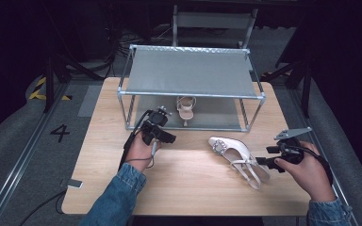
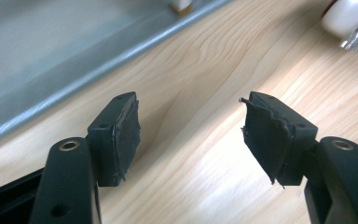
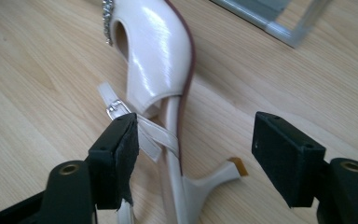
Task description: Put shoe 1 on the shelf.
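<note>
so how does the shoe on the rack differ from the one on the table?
The shoe on the rack stands upright on the rack's lower shelf; the shoe on the table lies on its side on the bare wood. The rack shoe sits clear of both grippers; the table shoe's heel lies between the open right gripper. Both are pale strappy heels.
</note>
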A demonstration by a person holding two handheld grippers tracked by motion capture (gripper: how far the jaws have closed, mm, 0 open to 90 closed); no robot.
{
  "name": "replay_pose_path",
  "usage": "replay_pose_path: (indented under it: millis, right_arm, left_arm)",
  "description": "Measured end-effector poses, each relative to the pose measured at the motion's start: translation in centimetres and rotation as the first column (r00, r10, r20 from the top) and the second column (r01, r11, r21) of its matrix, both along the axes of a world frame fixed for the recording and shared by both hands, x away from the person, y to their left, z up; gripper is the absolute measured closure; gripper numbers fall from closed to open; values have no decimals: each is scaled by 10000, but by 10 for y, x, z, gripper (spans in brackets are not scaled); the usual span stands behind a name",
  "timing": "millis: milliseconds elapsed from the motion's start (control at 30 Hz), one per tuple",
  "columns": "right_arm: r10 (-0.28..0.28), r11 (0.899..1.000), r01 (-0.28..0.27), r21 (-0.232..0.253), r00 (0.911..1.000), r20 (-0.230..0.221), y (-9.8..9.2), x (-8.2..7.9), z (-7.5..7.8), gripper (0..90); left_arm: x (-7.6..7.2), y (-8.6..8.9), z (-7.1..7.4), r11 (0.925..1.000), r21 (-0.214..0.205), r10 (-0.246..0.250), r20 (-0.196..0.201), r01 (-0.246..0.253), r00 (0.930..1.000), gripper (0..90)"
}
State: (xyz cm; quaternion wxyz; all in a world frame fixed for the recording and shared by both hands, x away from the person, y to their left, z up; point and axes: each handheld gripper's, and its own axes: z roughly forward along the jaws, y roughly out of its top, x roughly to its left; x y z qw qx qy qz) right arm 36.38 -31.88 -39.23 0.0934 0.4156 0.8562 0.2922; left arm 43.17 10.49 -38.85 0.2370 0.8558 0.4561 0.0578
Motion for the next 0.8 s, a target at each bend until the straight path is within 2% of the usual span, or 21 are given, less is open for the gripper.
replay_pose_path:
  millis: [133, 200, 267, 333, 500, 633, 700, 767, 800]
  right_arm:
    - [425, 9991, -426, -76, 9990, -97, 12, 5, 2, 318]
    - [658, 9977, -661, -130, 9976, -204, 19, 8, 1, 313]
    - [897, 9957, -906, -212, 9952, -394, 27, 10, -1, 309]
    - [1131, 9931, -1144, -250, 9924, -483, 33, 13, -3, 296]
    - [1226, 9905, -1267, -544, 9898, -729, 41, 22, -11, 278]
    - [1156, 9883, -1263, -855, 9860, -1202, 46, 27, -21, 247]
    - [1234, 9835, -1393, -1151, 9831, -1355, 49, 29, -26, 247]
    - [1267, 9799, -1472, -1346, 9805, -1502, 52, 30, -30, 264]
    - [1282, 9794, -1507, -1348, 9784, -1625, 54, 31, -33, 310]
  left_arm:
    - [-9, 19, 2, 9996, 80, 268, 104, -269, 9996, 355]
    - [-11, 28, 1, 9983, 199, 542, 61, -543, 9985, 357]
    - [-12, 35, 1, 9972, 139, 738, -38, -737, 9973, 359]
    - [-14, 40, 1, 9968, 148, 787, -41, -787, 9969, 360]
    - [-18, 47, -2, 9955, 249, 916, -40, -915, 9958, 357]
    - [-21, 52, -3, 9941, 338, 1029, -81, -1026, 9947, 359]
    - [-22, 53, -2, 9935, 261, 1108, -99, -1105, 9938, 360]
    - [-23, 54, -2, 9932, 241, 1140, -104, -1137, 9934, 359]
    - [-23, 54, -2, 9933, 298, 1116, -67, -1114, 9937, 359]
